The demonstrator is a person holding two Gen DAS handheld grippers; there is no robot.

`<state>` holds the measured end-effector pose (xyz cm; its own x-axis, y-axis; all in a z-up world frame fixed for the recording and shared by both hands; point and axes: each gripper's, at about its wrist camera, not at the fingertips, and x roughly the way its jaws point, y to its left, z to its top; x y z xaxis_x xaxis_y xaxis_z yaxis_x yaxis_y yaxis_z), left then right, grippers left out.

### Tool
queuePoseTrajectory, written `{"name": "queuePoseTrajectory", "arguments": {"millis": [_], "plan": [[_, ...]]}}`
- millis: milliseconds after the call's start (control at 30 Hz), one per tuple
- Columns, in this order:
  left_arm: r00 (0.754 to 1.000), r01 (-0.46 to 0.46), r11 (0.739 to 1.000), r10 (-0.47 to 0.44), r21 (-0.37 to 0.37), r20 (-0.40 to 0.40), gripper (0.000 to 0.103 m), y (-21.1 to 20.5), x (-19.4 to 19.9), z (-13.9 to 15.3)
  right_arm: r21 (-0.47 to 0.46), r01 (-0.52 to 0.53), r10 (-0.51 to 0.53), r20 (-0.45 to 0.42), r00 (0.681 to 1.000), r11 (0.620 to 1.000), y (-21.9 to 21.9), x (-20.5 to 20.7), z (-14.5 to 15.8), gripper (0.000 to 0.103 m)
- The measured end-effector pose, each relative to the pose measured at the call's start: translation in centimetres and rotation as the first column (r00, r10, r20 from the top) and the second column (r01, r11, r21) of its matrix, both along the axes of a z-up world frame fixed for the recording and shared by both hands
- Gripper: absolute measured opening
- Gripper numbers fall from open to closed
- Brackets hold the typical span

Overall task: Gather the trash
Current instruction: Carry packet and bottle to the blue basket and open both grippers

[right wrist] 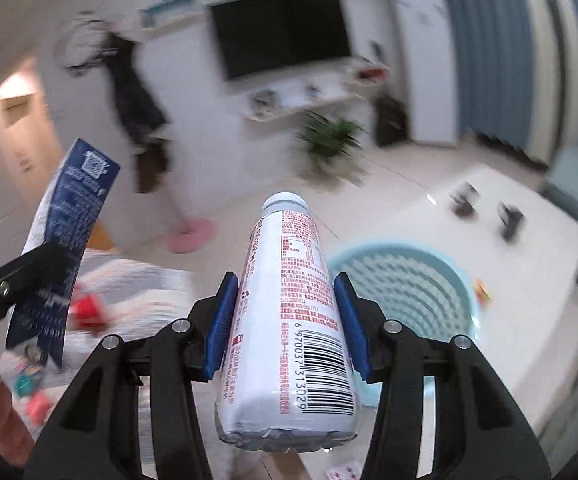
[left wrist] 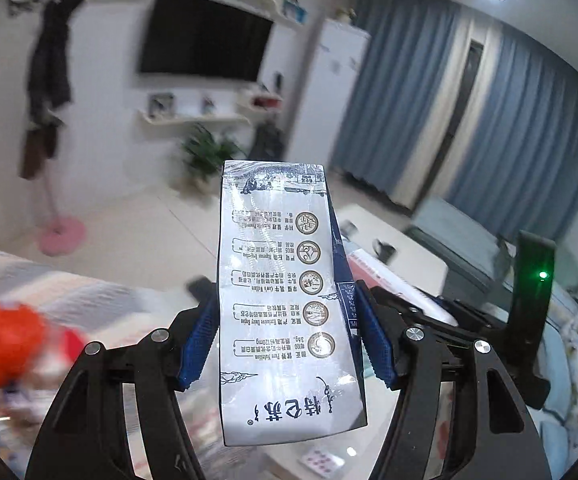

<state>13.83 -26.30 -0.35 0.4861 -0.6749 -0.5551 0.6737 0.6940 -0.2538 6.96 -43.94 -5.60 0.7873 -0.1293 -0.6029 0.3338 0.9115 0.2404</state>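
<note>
Jaws: my left gripper (left wrist: 285,336) is clamping a tall white-and-blue printed milk carton (left wrist: 285,300) | my right gripper (right wrist: 287,320) is clamping a white plastic bottle with red print and a barcode (right wrist: 289,320) | round light-blue perforated plastic basket (right wrist: 413,280) is sitting below right, on a white table (right wrist: 529,280).

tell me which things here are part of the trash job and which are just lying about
Part of the job:
milk carton in left gripper
white bottle in right gripper
blue basket

Just lying about:
television
potted plant
curtains
</note>
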Motion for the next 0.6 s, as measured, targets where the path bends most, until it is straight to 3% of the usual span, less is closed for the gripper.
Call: {"name": "queuePoseTrajectory", "arguments": {"millis": [200,333,400,467,600], "plan": [[0.971,0.081,0.996,-0.072,0.030,-0.227,0.063,-7.5,5.6,-8.3,0.083,0.154,-0.139,-0.165,0.977,0.985,-5.5,1.8,-6.9,0.046],[0.940,0.072,0.996,-0.048,0.059,-0.337,0.063,-10.6,8.6,-12.6,0.122,0.216,-0.183,-0.239,0.954,0.969,-8.3,2.4,-10.5,0.046],[0.933,0.073,0.996,-0.048,0.057,-0.358,0.064,-11.2,9.2,-13.7,0.132,0.234,-0.196,-0.249,0.948,0.963,-8.4,2.1,-11.3,0.048],[0.930,0.072,0.995,-0.042,0.068,-0.364,0.068,-11.9,9.6,-14.4,0.135,0.245,-0.206,-0.253,0.945,0.960,-8.7,2.1,-11.1,0.067],[0.914,0.050,0.998,-0.031,0.036,-0.404,0.072,-10.1,9.6,-15.3,0.117,0.239,-0.209,-0.228,0.951,0.964,-8.5,2.2,-11.0,0.070]]}}
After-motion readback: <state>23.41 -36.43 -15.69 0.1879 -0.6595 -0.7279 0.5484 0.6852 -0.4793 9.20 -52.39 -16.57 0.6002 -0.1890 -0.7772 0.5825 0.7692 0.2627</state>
